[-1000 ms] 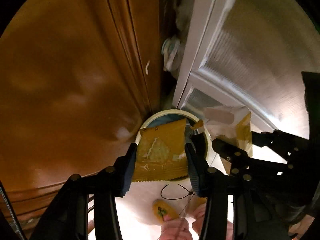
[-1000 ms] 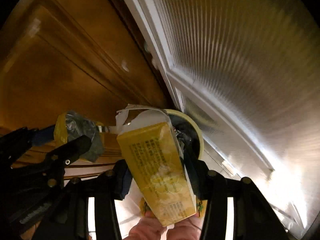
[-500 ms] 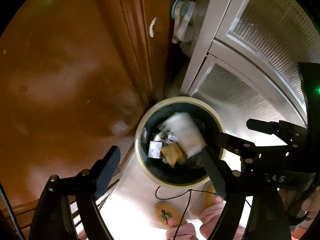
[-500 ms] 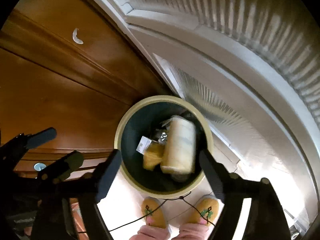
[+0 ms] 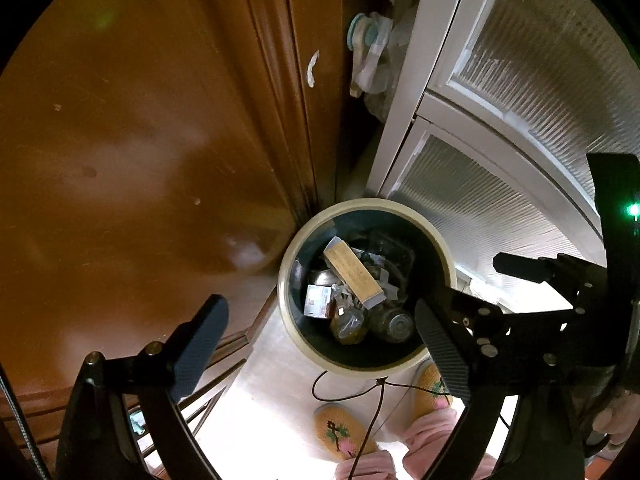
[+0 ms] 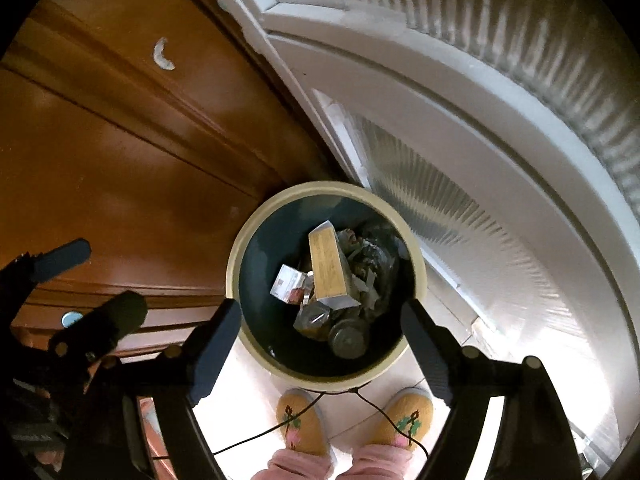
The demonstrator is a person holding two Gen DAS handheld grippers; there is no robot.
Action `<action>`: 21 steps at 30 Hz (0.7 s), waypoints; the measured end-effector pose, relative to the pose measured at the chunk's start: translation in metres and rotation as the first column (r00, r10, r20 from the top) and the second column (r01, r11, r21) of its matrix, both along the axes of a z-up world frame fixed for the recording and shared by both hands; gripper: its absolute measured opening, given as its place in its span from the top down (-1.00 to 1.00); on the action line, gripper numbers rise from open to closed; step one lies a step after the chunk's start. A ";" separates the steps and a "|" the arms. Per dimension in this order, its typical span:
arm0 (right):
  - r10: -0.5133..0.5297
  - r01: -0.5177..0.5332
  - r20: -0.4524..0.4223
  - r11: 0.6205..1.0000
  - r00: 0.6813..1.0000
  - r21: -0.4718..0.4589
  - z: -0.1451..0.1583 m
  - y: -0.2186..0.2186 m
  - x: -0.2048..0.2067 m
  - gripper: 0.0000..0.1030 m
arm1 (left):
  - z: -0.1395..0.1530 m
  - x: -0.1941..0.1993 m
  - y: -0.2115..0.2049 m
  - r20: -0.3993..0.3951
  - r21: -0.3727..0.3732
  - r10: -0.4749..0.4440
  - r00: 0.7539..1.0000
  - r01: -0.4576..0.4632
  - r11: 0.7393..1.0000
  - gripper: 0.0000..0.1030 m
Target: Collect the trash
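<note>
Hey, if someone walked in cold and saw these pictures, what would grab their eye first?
Probably the round cream-rimmed trash bin on the pale floor, wedged where the brown wooden cabinet meets the white ribbed-glass door. A long yellow carton lies on top of the wrappers inside it. Below the bin stand two yellow embroidered slippers, and both grippers hang empty above it, the left one's fingers opening.
</note>
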State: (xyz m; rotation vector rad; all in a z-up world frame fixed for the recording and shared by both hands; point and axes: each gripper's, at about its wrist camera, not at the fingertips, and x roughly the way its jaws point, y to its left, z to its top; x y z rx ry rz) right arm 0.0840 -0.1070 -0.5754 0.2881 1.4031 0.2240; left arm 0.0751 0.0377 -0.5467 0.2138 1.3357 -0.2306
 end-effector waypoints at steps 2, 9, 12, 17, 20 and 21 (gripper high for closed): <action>0.001 -0.001 -0.006 1.000 1.000 0.004 0.003 0.001 -0.003 -0.61 | 0.004 -0.002 0.000 0.000 -0.002 -0.001 1.000 0.001 1.000 -0.82; -0.023 0.023 -0.025 1.000 0.999 0.008 0.023 0.003 -0.023 -0.61 | 0.022 -0.011 0.001 -0.015 -0.016 0.000 1.000 -0.001 1.000 -0.82; -0.056 0.057 -0.044 0.998 0.997 0.013 0.039 0.001 -0.034 -0.61 | 0.037 -0.019 0.002 -0.018 -0.021 -0.008 1.000 0.008 1.000 -0.82; -0.114 0.115 -0.059 0.993 0.992 0.006 0.076 -0.002 -0.050 -0.61 | 0.078 -0.034 0.003 -0.001 -0.005 -0.040 0.999 0.040 0.999 -0.82; -0.126 0.126 -0.046 0.992 0.991 -0.009 0.113 -0.002 -0.057 -0.61 | 0.106 -0.040 0.003 0.006 -0.011 -0.049 0.999 0.049 0.999 -0.82; -0.129 0.129 -0.041 0.992 0.991 -0.014 0.123 -0.002 -0.058 -0.61 | 0.119 -0.042 0.003 0.009 -0.018 -0.053 0.999 0.053 0.998 -0.82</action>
